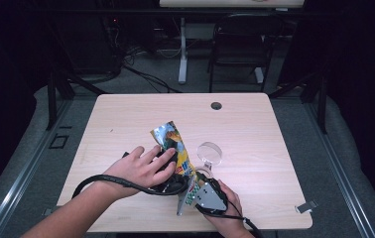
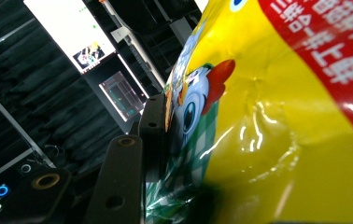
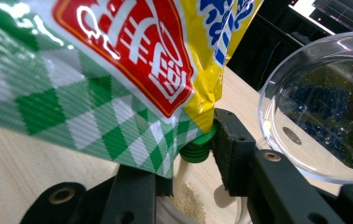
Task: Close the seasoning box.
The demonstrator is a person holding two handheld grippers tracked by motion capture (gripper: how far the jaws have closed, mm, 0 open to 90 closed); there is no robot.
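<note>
Both grippers have hold of the same yellow snack pouch (image 1: 177, 153), low in the middle of the high view, just below the centre of the wooden table (image 1: 255, 124). Left gripper (image 1: 168, 163), under the person's left hand (image 1: 138, 168), is clamped on the body of the pouch; in the left gripper view one black jaw lies flat against the foil beside the printed cartoon chicken (image 2: 198, 102), and the pouch bulges across the whole right side of that frame. Right gripper (image 1: 203, 191), held by the right hand (image 1: 230, 208) at the bottom edge of the high view, pinches the lower end of the pouch. In the right gripper view its two jaws stand on either side of the green-checked corner and the green screw cap (image 3: 197, 148), the right pad touching the cap. A clear round bowl (image 1: 209, 152) sits just right of the pouch on the table and fills the right side of the right gripper view. The pouch leans, its silver top end pointing toward the upper left of the high view.
</note>
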